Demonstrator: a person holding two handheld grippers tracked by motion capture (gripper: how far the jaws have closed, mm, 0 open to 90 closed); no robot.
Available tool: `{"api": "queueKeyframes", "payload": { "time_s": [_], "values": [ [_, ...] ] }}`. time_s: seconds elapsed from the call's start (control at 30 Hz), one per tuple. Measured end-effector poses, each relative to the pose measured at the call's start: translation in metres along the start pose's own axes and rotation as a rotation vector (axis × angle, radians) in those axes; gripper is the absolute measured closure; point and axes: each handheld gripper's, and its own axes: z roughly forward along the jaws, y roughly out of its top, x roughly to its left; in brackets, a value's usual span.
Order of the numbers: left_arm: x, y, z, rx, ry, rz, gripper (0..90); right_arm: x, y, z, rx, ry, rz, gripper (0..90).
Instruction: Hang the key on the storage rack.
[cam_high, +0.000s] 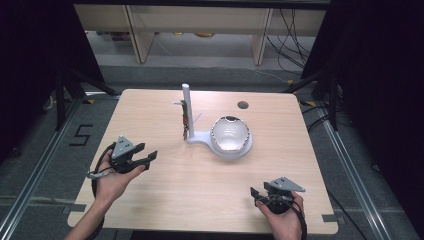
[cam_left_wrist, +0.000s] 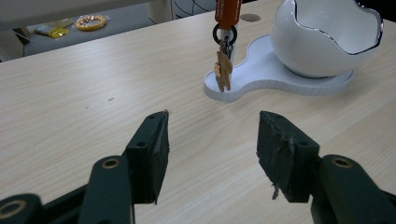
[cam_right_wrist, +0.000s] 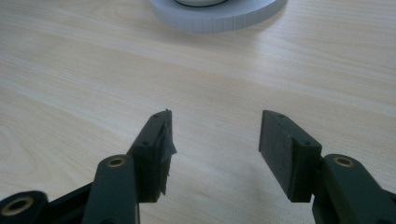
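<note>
A white stand (cam_high: 200, 136) sits in the middle of the wooden table, with an upright post (cam_high: 185, 107) and a white egg-shaped bowl (cam_high: 230, 134) with a jagged rim. An orange strap with a black ring and a brown charm, a keychain (cam_high: 184, 120), hangs from the post. In the left gripper view the keychain (cam_left_wrist: 223, 70) dangles over the stand's base (cam_left_wrist: 261, 77) beside the bowl (cam_left_wrist: 322, 42). My left gripper (cam_high: 147, 154) hovers left of the stand, pointing at it, open and empty (cam_left_wrist: 212, 144). My right gripper (cam_high: 256, 194) rests near the front right edge, open and empty (cam_right_wrist: 215, 144), facing the stand's base (cam_right_wrist: 219, 16).
A small round hole (cam_high: 243, 105) lies in the tabletop behind the bowl. Wooden furniture legs and cables stand on the floor beyond the table's far edge. Yellow items (cam_left_wrist: 91, 22) lie on the floor past the table.
</note>
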Motion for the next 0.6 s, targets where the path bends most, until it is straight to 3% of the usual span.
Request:
{"api": "queueKeyframes", "payload": {
  "time_s": [0.1, 0.2, 0.6],
  "values": [
    [0.000, -0.005, -0.004, 0.001, 0.010, -0.004, 43.3, 0.001, 0.000, 0.000, 0.000, 0.003, 0.019, 45.4],
    [0.001, -0.012, -0.007, 0.003, 0.015, -0.006, 43.1, -0.001, 0.000, 0.000, 0.000, -0.006, -0.004, 45.4],
    [0.006, -0.053, -0.018, -0.015, 0.044, -0.018, 42.5, -0.001, -0.001, 0.002, -0.008, 0.011, 0.003, 45.3]
  ]
}}
